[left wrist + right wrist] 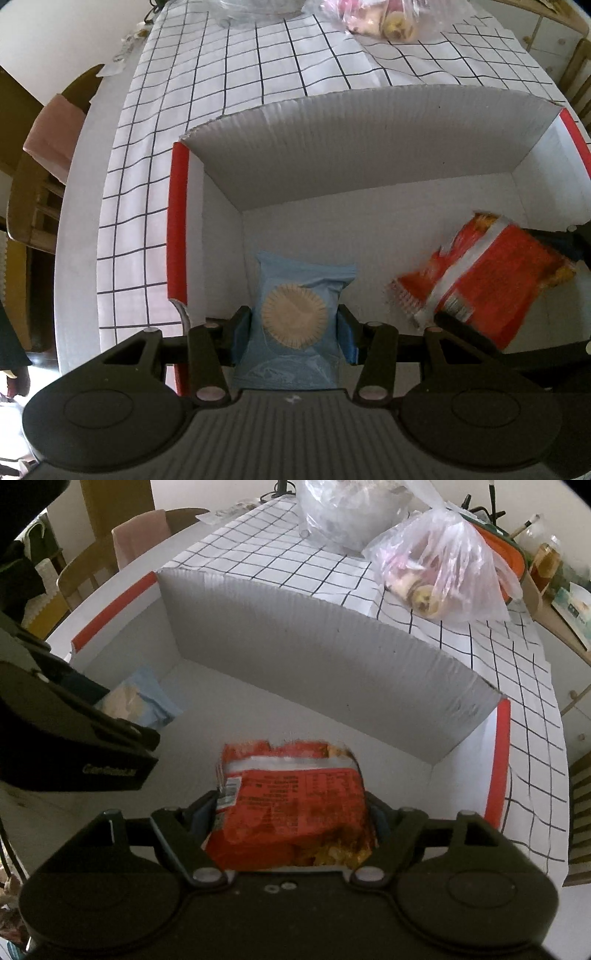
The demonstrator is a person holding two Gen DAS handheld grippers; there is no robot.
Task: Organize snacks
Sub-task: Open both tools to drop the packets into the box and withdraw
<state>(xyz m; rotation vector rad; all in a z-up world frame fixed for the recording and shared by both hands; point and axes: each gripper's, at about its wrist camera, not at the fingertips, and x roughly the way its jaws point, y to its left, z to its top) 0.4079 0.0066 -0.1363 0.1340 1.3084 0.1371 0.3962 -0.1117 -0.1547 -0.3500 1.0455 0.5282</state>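
A white cardboard box point(369, 147) with red edge strips lies open on the grid-patterned tablecloth point(221, 110). My left gripper point(294, 314) reaches down into its left part, shut on a light blue snack packet point(295, 280) printed with a round biscuit; both pads press its sides. In the right wrist view my right gripper point(291, 805) is in the box's point(314, 657) right part with a red-orange snack packet point(295, 775) filling the gap between its pads. The left wrist view shows that red packet point(480, 273) tilted above the box floor. The blue packet point(147, 698) shows beside the left gripper point(114, 709).
Beyond the box, a clear plastic bag of snacks point(439, 568) and a second clear bag point(343, 513) sit on the cloth. An orange container point(506, 554) and a jar point(546, 557) stand far right. A wooden chair with pink cloth point(55, 136) is at the table's left edge.
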